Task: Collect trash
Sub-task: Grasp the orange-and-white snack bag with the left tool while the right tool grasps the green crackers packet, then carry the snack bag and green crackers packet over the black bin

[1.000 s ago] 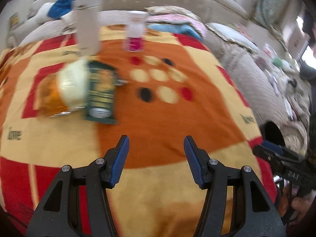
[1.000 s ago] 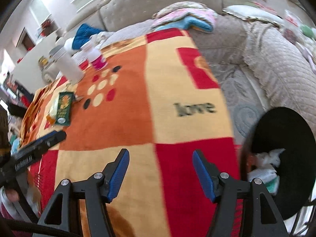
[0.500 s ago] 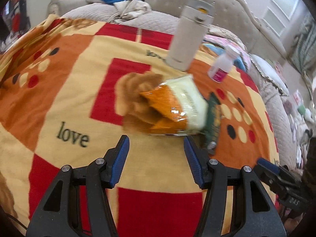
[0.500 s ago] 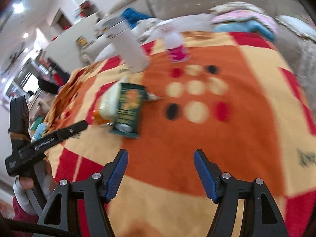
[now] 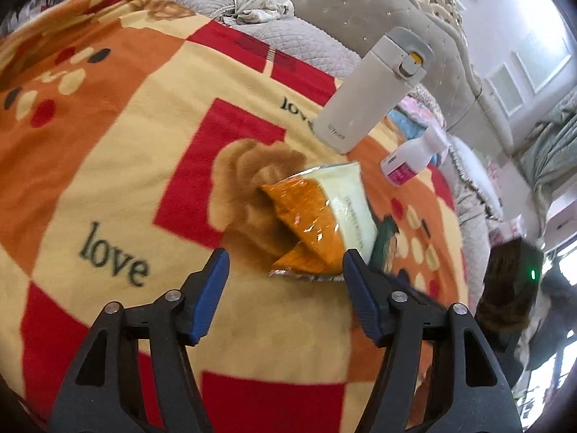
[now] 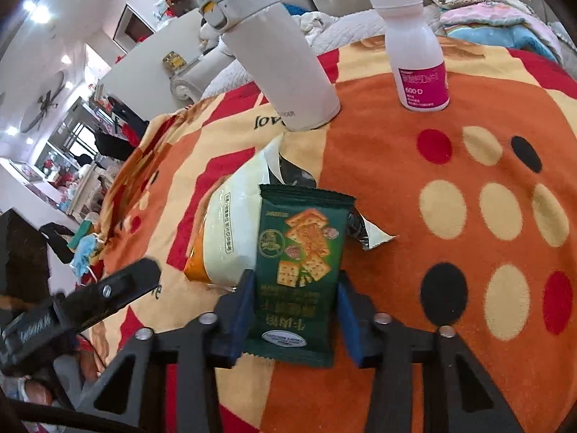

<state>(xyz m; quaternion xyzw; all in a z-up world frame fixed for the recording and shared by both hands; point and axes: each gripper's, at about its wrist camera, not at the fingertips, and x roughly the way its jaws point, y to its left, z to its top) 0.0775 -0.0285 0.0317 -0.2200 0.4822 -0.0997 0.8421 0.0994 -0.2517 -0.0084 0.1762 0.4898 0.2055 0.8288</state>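
Red, orange and cream blocks with polka dots cover the blanket (image 6: 414,187). At six o'clock, a dark green cracker packet (image 6: 299,274); at eleven, a white flask (image 6: 277,61), grey-lidded.

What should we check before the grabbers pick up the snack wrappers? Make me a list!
1. Green cracker packet sits between the right gripper's fingers, which have just been closing: ok.
2. Fingers pressing the packet tight: cannot tell.
3. Left gripper open, its jaws have just widened: ok.
4. Orange and white wrapper between the left fingers: not ok, it lies just ahead.
5. White flask and pill bottle stand upright, clear of both grippers: ok.
6. Trash bin in sight: not ok.
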